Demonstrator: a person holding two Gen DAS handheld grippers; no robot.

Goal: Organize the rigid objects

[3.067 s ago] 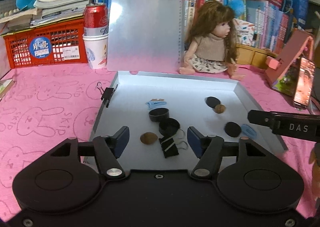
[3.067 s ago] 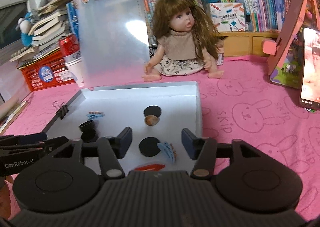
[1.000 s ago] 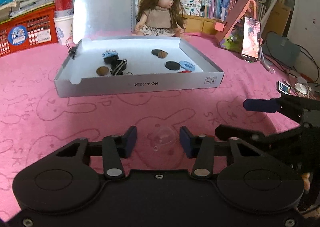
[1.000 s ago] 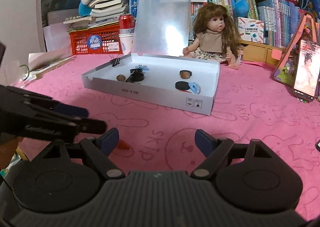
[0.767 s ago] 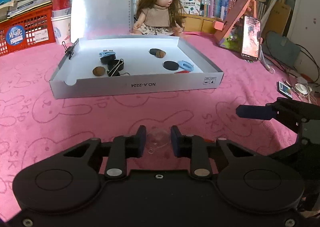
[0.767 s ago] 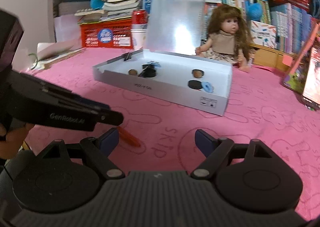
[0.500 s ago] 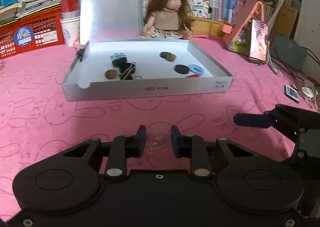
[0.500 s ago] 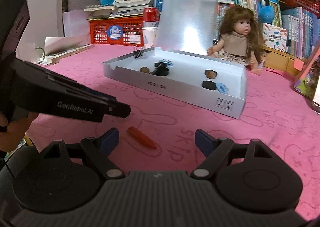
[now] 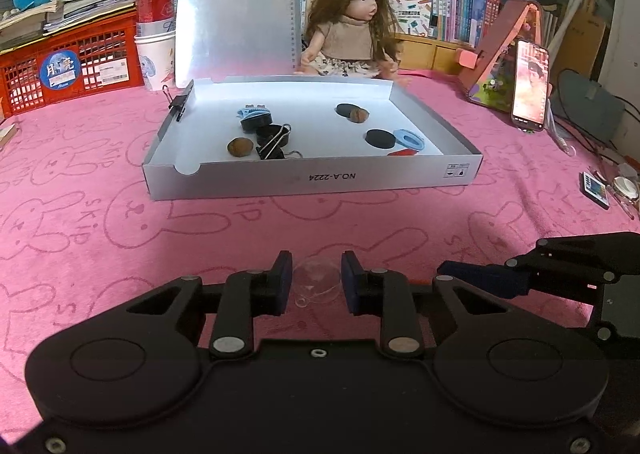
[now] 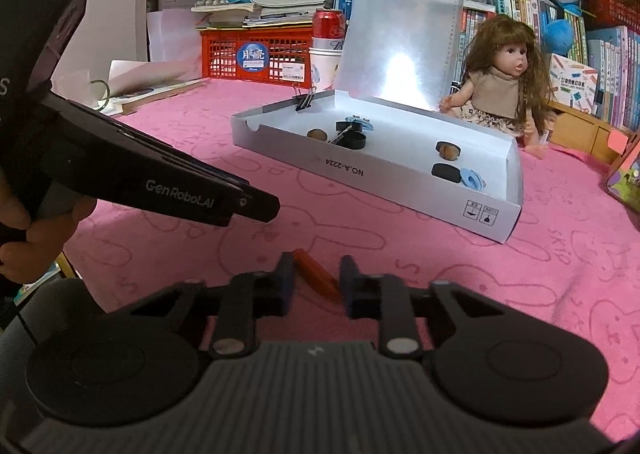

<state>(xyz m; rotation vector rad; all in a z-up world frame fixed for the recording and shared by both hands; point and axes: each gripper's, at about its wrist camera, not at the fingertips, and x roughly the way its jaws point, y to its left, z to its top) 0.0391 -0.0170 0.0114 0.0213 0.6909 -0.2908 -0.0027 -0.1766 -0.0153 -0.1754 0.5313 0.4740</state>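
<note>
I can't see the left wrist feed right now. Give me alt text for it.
The left gripper is closed on a clear suction cup above the pink cloth. Ahead, an open white box holds binder clips, dark discs and nuts; the right gripper shows at right.

Pink cloth [image 9: 100, 222] fuzzy, matt; tray [image 9: 312, 178] smooth grey card; clear dome [image 9: 316, 280] glossy plastic; fingers [image 9: 282, 282] matt black.

left tongs [image 9: 312, 283]: closed on load | right tongs [image 10: 316, 280]: narrowed, low
</note>
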